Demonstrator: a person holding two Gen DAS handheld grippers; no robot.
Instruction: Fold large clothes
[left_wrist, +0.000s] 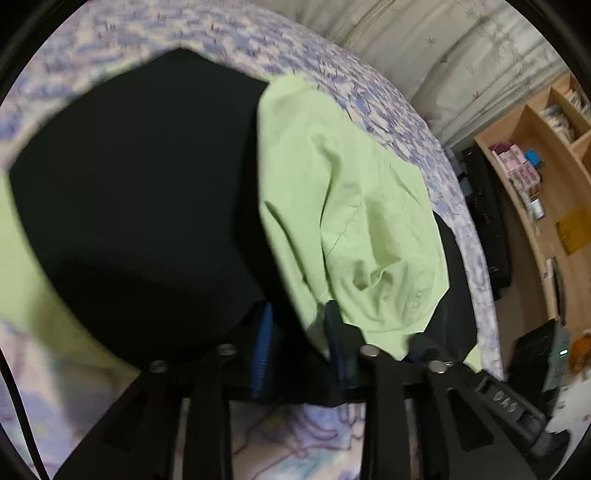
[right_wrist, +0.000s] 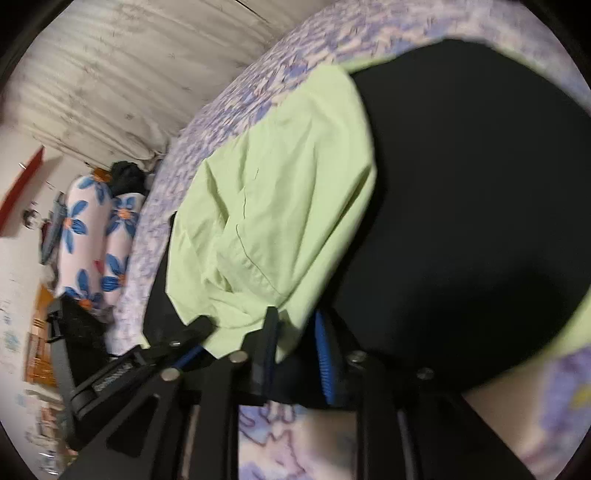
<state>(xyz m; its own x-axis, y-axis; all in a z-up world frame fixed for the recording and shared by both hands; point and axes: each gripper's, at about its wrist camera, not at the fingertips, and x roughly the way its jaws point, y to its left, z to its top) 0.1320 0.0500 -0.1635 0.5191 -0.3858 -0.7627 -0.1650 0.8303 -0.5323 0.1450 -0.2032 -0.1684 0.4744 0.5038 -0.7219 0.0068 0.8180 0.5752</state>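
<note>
- Garment lies on bed, near its front edge: black outside, light green lining, smooth thin cloth, matte, soft creases.
- Green flap is folded over the black part on one side, wrinkled, with stitched seams; same flap in right wrist view.
- Bedsheet is white with a busy purple-blue print, slightly rumpled.
- Left gripper: black rigid fingers with blue ribbed pads, jaws partly apart, black and green cloth bunched between them at the garment's near hem; whether the pads press the cloth, cannot tell.
- Right gripper: same build, jaws narrowly apart, green hem and black cloth between the fingers; grip not clear either.
- Both grippers sit at the garment's near edge, close beside each other; the garment spreads away from them toward the bed's far edge.
- Flowered pillows lie at the bed's end.
- Wooden shelf stands beside the bed.
</note>
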